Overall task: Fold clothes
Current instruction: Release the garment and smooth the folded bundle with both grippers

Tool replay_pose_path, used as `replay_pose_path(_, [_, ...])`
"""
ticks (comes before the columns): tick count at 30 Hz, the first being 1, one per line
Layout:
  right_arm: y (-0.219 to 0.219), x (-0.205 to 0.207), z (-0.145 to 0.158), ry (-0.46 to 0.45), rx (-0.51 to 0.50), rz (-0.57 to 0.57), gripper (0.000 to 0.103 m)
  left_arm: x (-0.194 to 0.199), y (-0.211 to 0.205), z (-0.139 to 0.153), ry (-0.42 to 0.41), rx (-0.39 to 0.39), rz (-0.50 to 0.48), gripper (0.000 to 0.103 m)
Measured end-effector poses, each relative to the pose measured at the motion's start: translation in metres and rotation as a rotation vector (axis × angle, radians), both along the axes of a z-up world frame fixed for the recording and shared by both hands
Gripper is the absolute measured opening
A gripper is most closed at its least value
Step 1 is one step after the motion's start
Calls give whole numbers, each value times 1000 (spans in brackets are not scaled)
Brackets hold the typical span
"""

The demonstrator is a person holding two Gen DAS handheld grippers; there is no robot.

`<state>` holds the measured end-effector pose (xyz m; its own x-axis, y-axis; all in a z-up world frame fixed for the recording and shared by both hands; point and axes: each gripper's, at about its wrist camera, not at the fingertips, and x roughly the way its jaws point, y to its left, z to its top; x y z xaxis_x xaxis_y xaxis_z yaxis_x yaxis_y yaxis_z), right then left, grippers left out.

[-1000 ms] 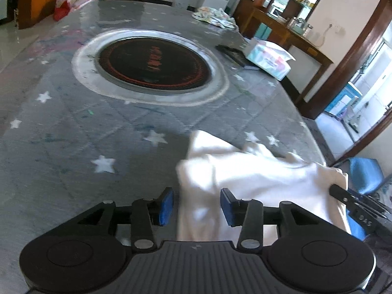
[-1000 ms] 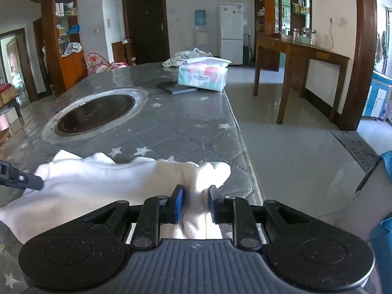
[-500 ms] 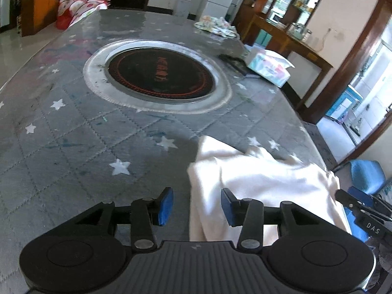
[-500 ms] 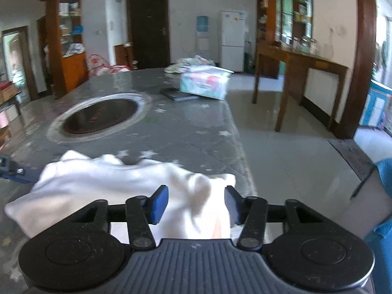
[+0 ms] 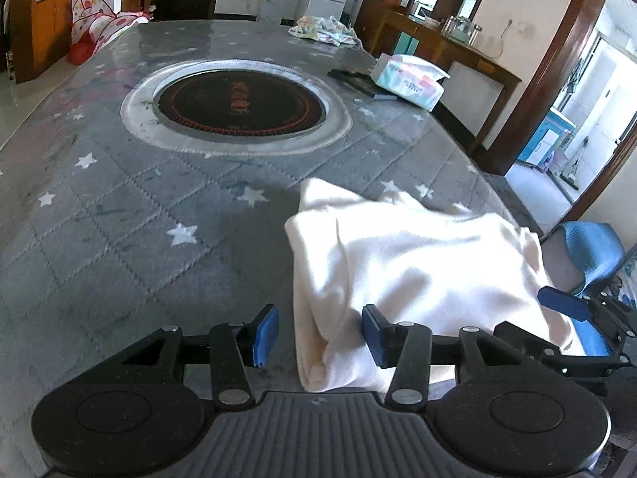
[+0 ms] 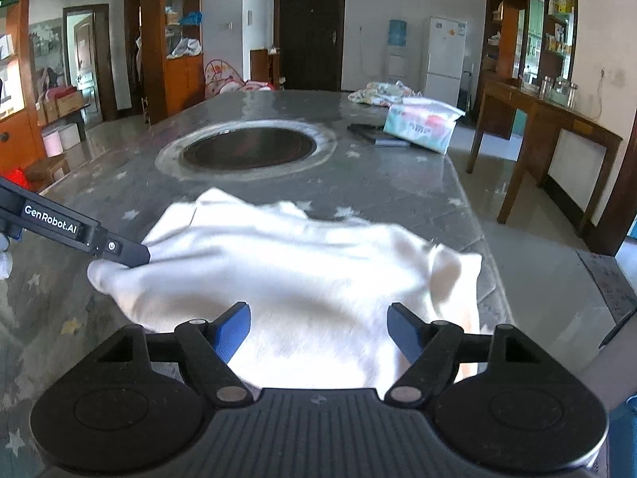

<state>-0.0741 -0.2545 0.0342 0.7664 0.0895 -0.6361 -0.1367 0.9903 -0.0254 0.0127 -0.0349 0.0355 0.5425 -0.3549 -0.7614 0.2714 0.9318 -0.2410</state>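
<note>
A white garment (image 5: 406, 263) lies folded in a loose bundle on the grey star-patterned table cover (image 5: 119, 239), near the front right edge. It also shows in the right wrist view (image 6: 302, 271). My left gripper (image 5: 316, 336) is open, its blue pads astride the garment's near left corner without clamping it. My right gripper (image 6: 318, 328) is wide open just above the garment's near edge, holding nothing. The right gripper shows at the right of the left wrist view (image 5: 573, 306); the left gripper's finger (image 6: 79, 235) rests at the garment's left corner.
A round black hotplate (image 5: 239, 103) is set in the table's middle. A tissue pack (image 5: 410, 81), a dark flat object (image 5: 358, 79) and a patterned cloth (image 5: 324, 30) lie at the far right. The table's right edge drops to the floor; a wooden side table (image 6: 545, 139) stands beyond.
My right gripper, shut on the garment's edge a second ago, has opened wide and let it go. The left gripper stays open and has shifted slightly back.
</note>
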Motion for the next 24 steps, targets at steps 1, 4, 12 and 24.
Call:
replay_pose_path(1, [1,-2,-2,7,-2,3,78,-1,1,-2,0,4,0,51])
replay_pose_path(4, [5,-7,-7,14,-30,15,84,-4,3,-3,-10,15,-3,53])
replay_pose_path(12, [0,-12,-7,35,-25,31,87,-6,2,-2,-35,49,-15,56])
replay_pose_path(24, [-14,20,16,-9,67,31,103,-1,4,5,-40,44,-7,56])
